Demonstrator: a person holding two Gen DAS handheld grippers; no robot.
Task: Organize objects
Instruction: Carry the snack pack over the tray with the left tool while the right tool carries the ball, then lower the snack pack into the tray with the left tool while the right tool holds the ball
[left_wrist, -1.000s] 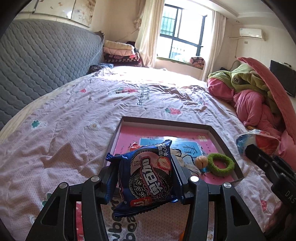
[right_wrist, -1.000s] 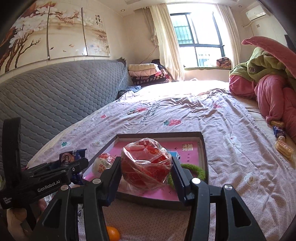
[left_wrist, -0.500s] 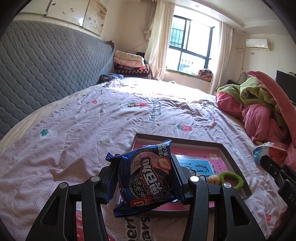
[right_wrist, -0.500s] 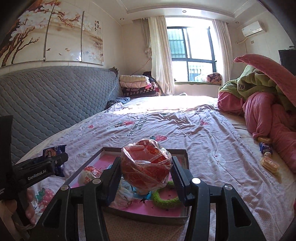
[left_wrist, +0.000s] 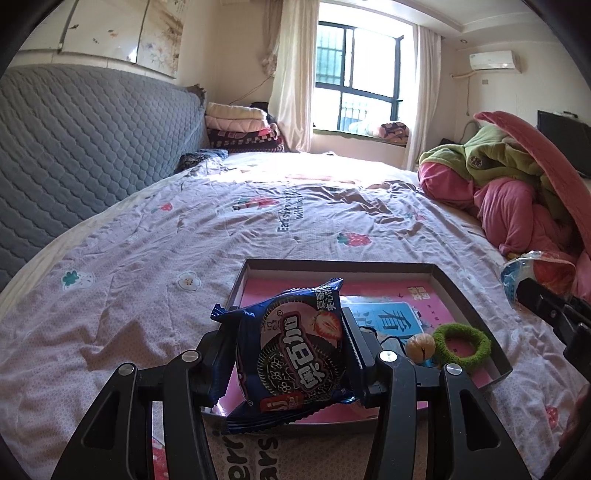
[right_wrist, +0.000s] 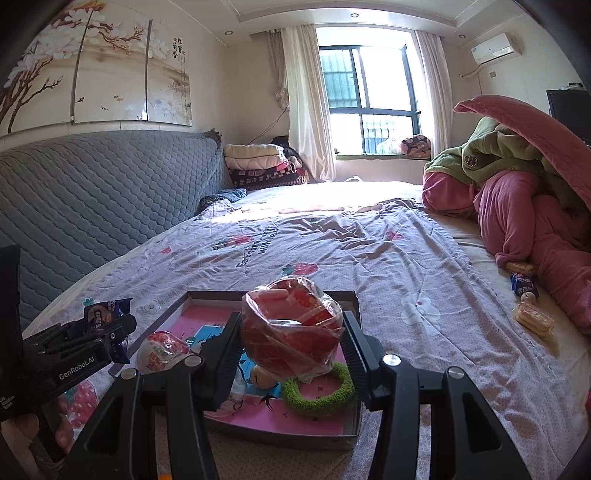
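Note:
My left gripper is shut on a blue cookie packet with a strawberry picture, held above the near left corner of a shallow pink-lined box. My right gripper is shut on a clear bag of red snacks, held over the same box. In the box lie a green hair ring, a small tan ball, a red-and-white wrapped egg and a blue card. The left gripper shows at the left of the right wrist view, the right gripper at the right edge of the left wrist view.
The box sits on a pink flowered bedsheet. A grey quilted headboard runs along the left. Pink and green bedding is heaped on the right, with several loose snack packets beside it. Folded blankets are stacked by the window.
Both views have pulled back and tilted up, so the box looks lower and farther. The left gripper shifted left of the box. Both grips are unchanged.

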